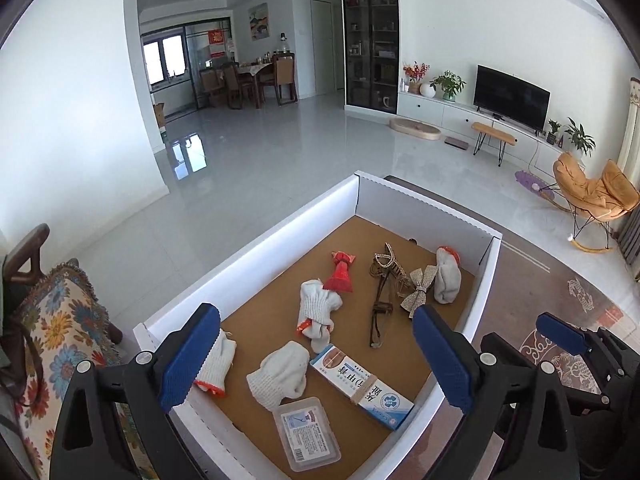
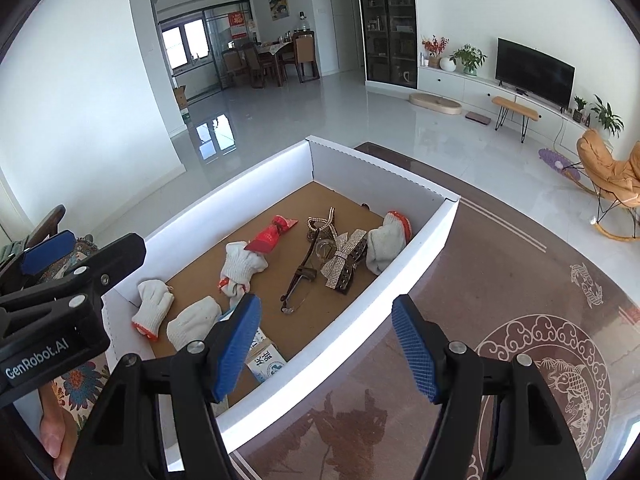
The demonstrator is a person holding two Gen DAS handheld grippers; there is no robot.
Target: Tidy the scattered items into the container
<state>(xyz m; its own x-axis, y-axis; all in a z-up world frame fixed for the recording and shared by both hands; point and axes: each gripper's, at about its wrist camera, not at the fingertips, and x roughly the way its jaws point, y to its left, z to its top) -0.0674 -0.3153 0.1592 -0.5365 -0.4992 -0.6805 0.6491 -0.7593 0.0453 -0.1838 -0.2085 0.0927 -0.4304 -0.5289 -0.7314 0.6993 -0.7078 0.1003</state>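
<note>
Left tongs [image 1: 316, 358] gape wide and empty above the box [image 1: 256, 256]; right tongs [image 2: 326, 348] gape empty over its near wall. Below the left tongs lie gloves [image 1: 280, 374], a carton [image 1: 360, 386] and a plastic case [image 1: 306, 434]; beyond them, glasses [image 1: 380, 314], a bow clip [image 1: 418, 296], a red wrapper [image 1: 340, 274].

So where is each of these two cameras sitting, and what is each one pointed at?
Left wrist: sits on the left gripper, looking down over its open blue fingers into the white box of gloves; the right gripper shows alongside.
Right wrist: sits on the right gripper, open over the box's near wall and the patterned table; the left gripper and a hand show at left.
Shared: box, living room, television.
</note>
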